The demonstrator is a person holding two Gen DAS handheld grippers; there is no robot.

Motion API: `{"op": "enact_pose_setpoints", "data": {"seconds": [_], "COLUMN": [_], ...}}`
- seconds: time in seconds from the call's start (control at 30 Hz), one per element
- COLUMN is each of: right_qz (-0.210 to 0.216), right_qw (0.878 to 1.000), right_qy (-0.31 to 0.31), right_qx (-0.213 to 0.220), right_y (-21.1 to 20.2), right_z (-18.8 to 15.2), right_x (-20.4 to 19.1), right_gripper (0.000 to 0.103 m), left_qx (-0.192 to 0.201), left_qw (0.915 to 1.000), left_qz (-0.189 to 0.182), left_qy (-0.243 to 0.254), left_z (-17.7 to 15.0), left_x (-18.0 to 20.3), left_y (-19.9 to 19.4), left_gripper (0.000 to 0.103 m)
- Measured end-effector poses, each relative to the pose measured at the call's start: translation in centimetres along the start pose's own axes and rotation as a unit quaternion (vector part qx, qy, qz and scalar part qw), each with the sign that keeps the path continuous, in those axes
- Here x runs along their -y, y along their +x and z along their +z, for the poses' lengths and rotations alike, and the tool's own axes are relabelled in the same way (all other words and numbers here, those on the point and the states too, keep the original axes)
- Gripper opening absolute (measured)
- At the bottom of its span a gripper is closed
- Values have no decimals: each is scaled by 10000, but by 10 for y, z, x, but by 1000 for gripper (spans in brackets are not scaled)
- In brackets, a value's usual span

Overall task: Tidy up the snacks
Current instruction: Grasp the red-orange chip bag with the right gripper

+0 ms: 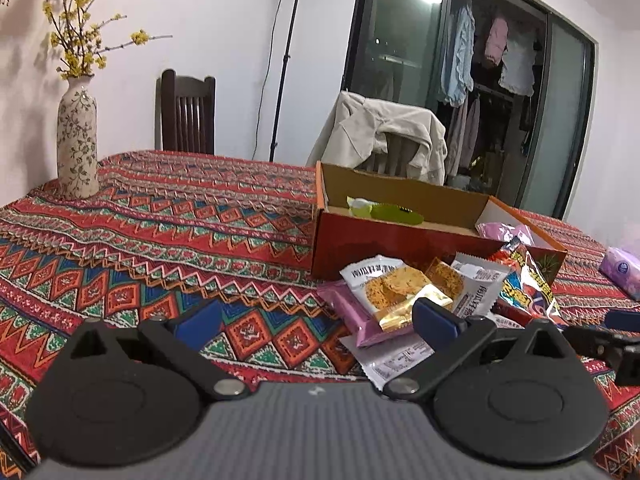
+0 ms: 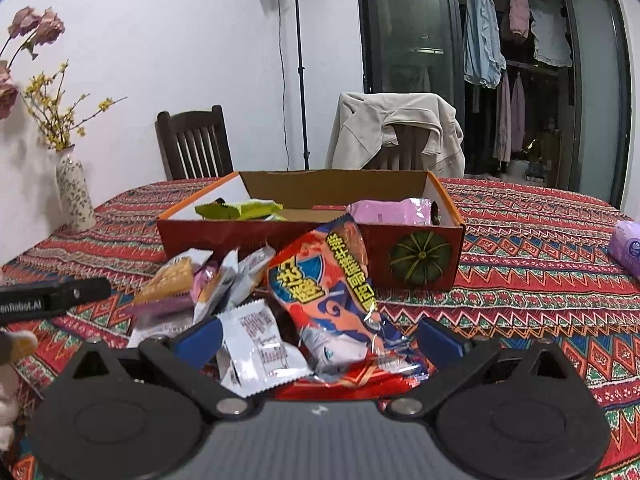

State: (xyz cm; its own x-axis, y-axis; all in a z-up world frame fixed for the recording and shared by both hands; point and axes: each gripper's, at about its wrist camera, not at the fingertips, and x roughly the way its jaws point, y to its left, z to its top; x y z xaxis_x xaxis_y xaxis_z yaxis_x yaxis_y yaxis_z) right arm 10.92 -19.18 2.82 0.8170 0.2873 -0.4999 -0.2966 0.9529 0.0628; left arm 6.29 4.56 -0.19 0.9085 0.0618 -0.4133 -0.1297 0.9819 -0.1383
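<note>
Left wrist view: the left gripper (image 1: 316, 326) hangs w/ jaws wide apart, nothing between, over the woven patterned tablecloth (image 1: 140, 240) just beside the snack pile (image 1: 404, 296). Crinkly foil and plastic packets lie in front of the cardboard box (image 1: 400, 240), which already has a green packet (image 1: 384, 212) inside.

Right wrist view: the right gripper (image 2: 318, 340) is also spread open, around the glossy orange bag (image 2: 328, 280) but not pinching it. Sorting looks early; next I think it must close on the slippery bag and lift it into the box.
</note>
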Motion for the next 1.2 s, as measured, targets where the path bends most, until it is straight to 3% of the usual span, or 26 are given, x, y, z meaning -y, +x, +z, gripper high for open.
{"op": "enact_pose_setpoints", "data": {"seconds": [0.53,0.77,1.0,1.2], "right_qz": [-207,-375,-52,284], "right_qw": [9996,9975,9966,9972], "right_qy": [-196,-547,-509,-310], "right_qx": [-34,-254,-653,-621], "right_y": [3,31,66,72], "right_z": [-3,16,21,16], "right_x": [-4,0,11,15], "right_gripper": [102,93,85,76], "left_qx": [17,-24,-77,-104], "left_qw": [9997,9994,9994,9994], "left_qz": [23,26,34,50], "left_qy": [-241,-339,-342,-319], "left_z": [-5,-5,-6,-7], "left_x": [-8,-11,-11,-10], "left_y": [1,3,5,6], "left_gripper": [103,103,103,103]}}
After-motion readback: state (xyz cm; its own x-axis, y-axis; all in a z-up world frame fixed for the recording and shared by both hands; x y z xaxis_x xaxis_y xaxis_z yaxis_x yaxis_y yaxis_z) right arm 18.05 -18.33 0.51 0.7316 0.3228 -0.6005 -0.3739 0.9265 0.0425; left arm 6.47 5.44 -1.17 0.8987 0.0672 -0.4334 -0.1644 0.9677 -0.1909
